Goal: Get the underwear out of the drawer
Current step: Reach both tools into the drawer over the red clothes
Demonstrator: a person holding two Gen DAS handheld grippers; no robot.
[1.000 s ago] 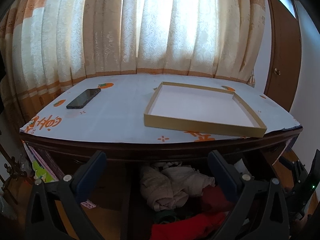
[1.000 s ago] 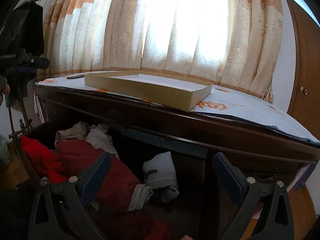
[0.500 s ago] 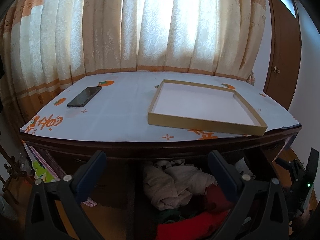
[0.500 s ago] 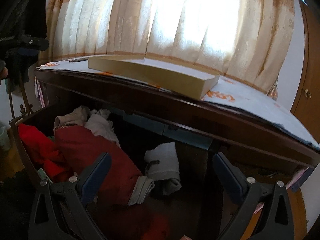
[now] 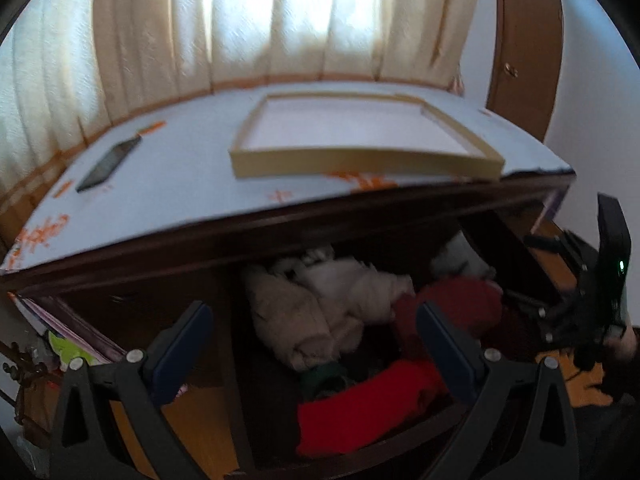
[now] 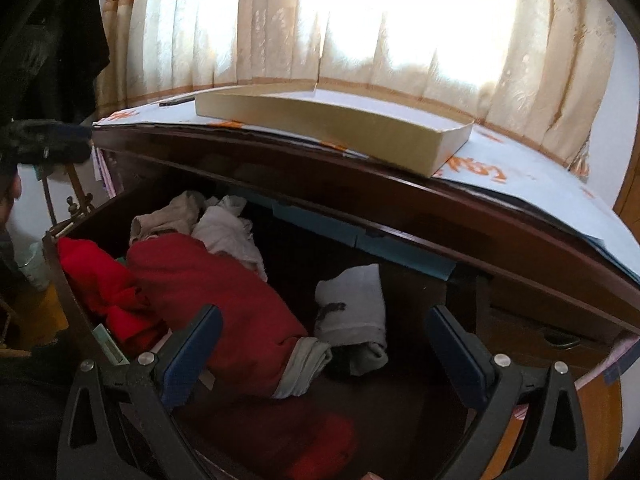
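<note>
A dark wooden drawer [image 6: 68, 280] stands pulled out under the table, full of rolled clothes. In the right wrist view a dark red roll [image 6: 216, 304], a bright red piece [image 6: 96, 280], a beige piece [image 6: 172, 216] and a white-grey folded piece [image 6: 352, 308] lie inside. My right gripper [image 6: 324, 348] hangs open just above the drawer, nothing between its fingers. The left wrist view shows the same drawer [image 5: 360, 452] with beige rolls [image 5: 304, 320] and red cloth [image 5: 360, 404]. My left gripper [image 5: 312, 340] is open over them, holding nothing.
A shallow cardboard box lid [image 5: 360, 148] and a black phone [image 5: 108, 164] lie on the table's pale printed cover [image 5: 180, 184]. Curtains hang behind. A wooden door [image 5: 524, 40] is at the right. The other gripper [image 5: 592, 300] shows at the left view's right edge.
Both grippers have tilted down and come closer to the open drawer; the clothes now fill more of each view. Both stay open and hold nothing.
</note>
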